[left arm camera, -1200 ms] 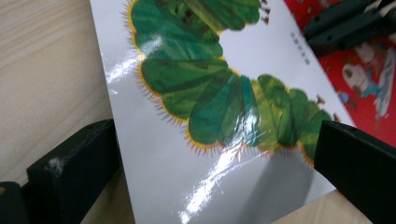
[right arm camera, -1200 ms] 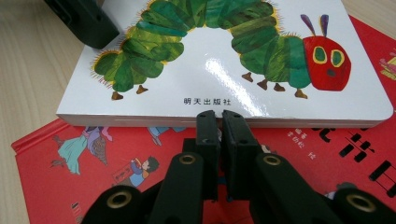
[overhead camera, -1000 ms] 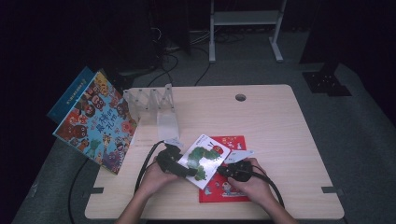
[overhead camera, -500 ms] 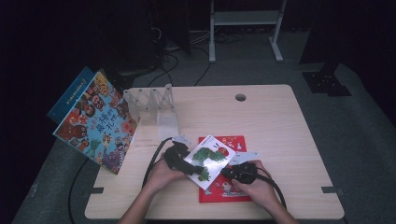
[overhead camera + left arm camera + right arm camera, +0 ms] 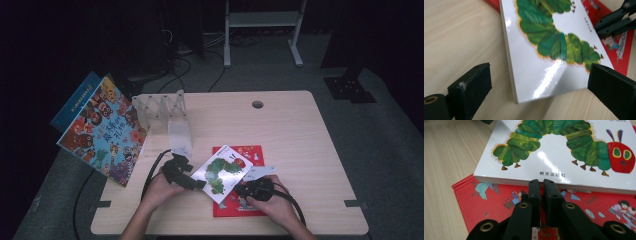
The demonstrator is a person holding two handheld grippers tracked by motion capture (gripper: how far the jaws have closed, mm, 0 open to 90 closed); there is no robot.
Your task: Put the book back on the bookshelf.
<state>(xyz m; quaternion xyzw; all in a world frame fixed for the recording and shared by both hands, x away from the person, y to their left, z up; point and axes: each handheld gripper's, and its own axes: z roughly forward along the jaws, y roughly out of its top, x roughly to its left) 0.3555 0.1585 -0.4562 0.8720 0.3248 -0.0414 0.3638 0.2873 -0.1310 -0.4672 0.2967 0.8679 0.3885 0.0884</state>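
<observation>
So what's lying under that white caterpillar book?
A red picture book lies flat under the caterpillar book, which covers much of it. Its red cover with small cartoon figures shows along the near edge; its middle and title are hidden. Under both is the wooden table.

The caterpillar book (image 5: 223,171) has slid up and right over the red book (image 5: 245,197) — the left hand-held gripper (image 5: 196,184) following.
</observation>
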